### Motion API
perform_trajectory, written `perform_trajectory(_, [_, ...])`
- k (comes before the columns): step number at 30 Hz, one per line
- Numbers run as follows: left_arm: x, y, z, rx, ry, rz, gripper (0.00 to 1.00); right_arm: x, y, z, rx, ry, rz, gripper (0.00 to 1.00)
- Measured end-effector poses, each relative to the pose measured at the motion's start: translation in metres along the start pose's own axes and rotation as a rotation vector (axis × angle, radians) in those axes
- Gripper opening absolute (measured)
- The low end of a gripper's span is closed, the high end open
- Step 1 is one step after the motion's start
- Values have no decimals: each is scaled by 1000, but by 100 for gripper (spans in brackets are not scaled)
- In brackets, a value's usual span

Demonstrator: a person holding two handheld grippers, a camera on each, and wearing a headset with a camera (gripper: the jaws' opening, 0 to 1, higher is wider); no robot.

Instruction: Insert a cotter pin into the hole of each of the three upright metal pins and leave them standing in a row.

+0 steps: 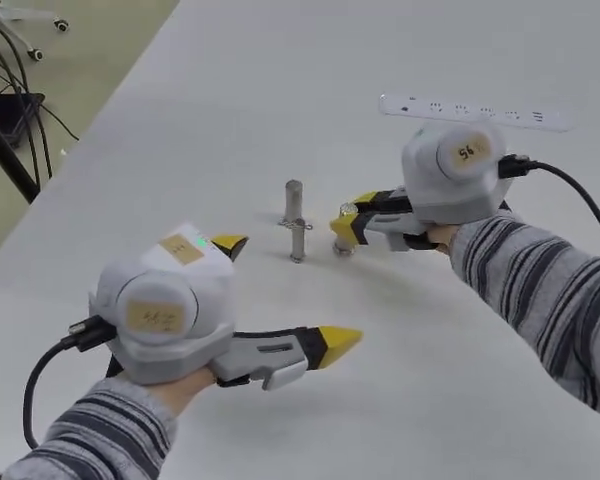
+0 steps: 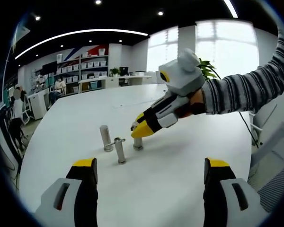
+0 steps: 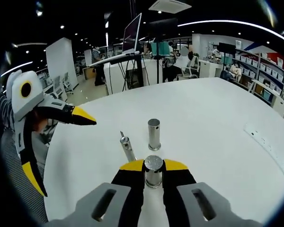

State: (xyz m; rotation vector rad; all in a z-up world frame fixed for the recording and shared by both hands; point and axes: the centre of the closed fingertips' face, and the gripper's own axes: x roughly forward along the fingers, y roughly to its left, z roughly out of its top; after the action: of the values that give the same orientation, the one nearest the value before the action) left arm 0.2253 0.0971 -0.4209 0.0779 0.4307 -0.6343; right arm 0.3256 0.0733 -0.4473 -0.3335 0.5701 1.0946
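Currently the right gripper [image 1: 350,222] pinches one upright pin while the left gripper [image 1: 300,289] is spread wide.

Three metal pins stand close together on the white bench [image 1: 460,400], well in from its left edge. The gripped pin [image 3: 154,164] sits upright between the right gripper's yellow-tipped jaws, its foot on the bench. Just beside it stands the middle pin [image 1: 298,243], with a cotter pin [image 1: 294,225] through it crosswise. The bare pin [image 1: 294,200] stands just beyond that one, with nothing through it. The left gripper holds nothing and sits nearer the person's edge, apart from the pins. A power strip [image 1: 475,110] lies toward the far edge.
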Motion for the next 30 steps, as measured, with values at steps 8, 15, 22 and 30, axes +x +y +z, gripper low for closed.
perform_trajectory(8, [1, -2, 1, 3, -4, -7, 93, -22, 25, -14, -64, 22, 43, 8])
perform_trajectory(15, [2, -3, 2, 9, -7, -13, 93, -38, 41, -29, -101, 49, 65, 8])
perform_trajectory(22, [3, -5, 2, 13, -5, -18, 93, -47, 59, -38, -93, 46, 106, 8])
perform_trajectory(30, [2, -5, 2, 13, -4, -16, 93, -46, 70, -42, -109, 48, 119, 9])
